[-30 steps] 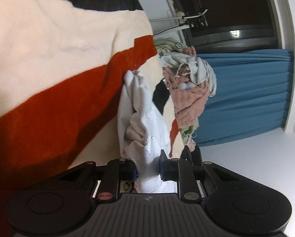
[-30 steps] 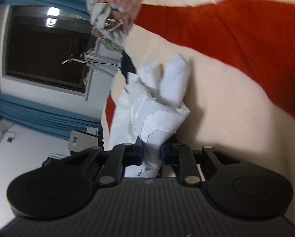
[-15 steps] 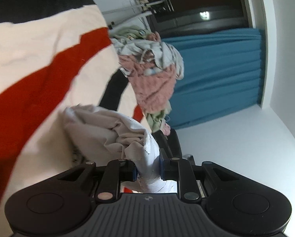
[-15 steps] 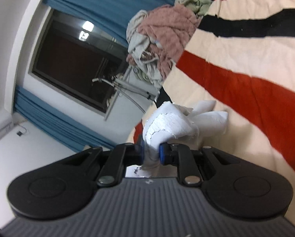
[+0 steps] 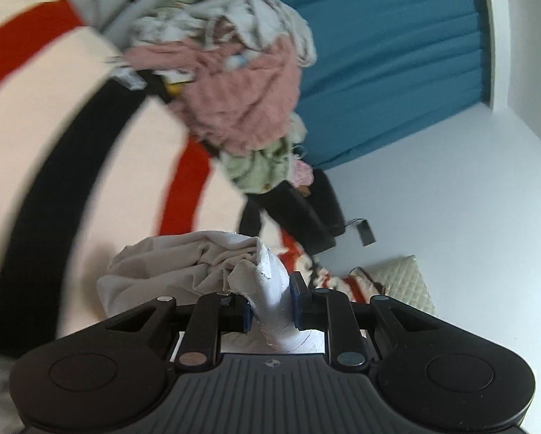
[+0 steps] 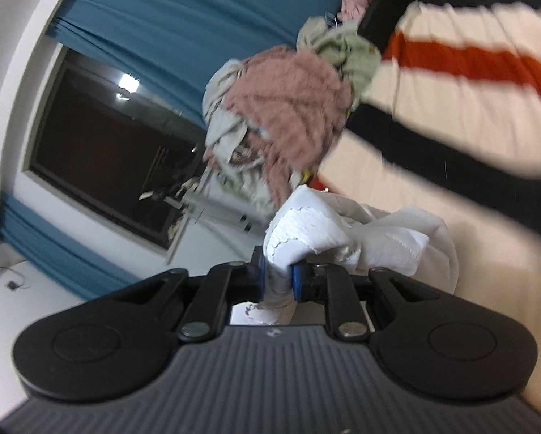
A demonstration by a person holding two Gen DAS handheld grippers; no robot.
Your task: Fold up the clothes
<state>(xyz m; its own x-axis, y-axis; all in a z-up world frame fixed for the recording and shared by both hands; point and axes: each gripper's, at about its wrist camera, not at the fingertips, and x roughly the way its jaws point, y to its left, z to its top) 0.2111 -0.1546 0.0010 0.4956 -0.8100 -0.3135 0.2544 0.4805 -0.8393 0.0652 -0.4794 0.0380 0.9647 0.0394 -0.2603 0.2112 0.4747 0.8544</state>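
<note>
The left gripper (image 5: pixel 270 305) is observed clamped on a bunched edge of a white garment (image 5: pixel 183 267), the cloth being pinched between its blue-padded fingers (image 5: pixel 295 300) and trailing out below them toward the camera. The right gripper (image 6: pixel 277 277) is likewise found closed on a fold of the same white garment (image 6: pixel 343 233), with fabric squeezed between its pads (image 6: pixel 296 282). In both wrist views the garment is seen crumpled in a loose heap directly ahead of the fingers, over a blanket (image 5: pixel 71 126) striped in cream, red and black; whether its far side rests on the blanket or hangs free cannot be determined, the frames being blurred. Beyond the garment, at the far end of the blanket, a pile of unfolded laundry (image 5: pixel 241 83) is recorded, with a pink knitted item on top and pale green and grey-white pieces around it. A blue curtain (image 5: pixel 397 54) is noted behind the pile. In the right wrist view a dark window (image 6: pixel 107 152) is visible beside the curtain, with a thin metal rack (image 6: pixel 183 213) standing before it. A black object (image 5: pixel 306 213), not identifiable, lies past the pile, and a quilted cushion (image 5: pixel 404 282) is seen against the white wall (image 5: pixel 451 181)
</note>
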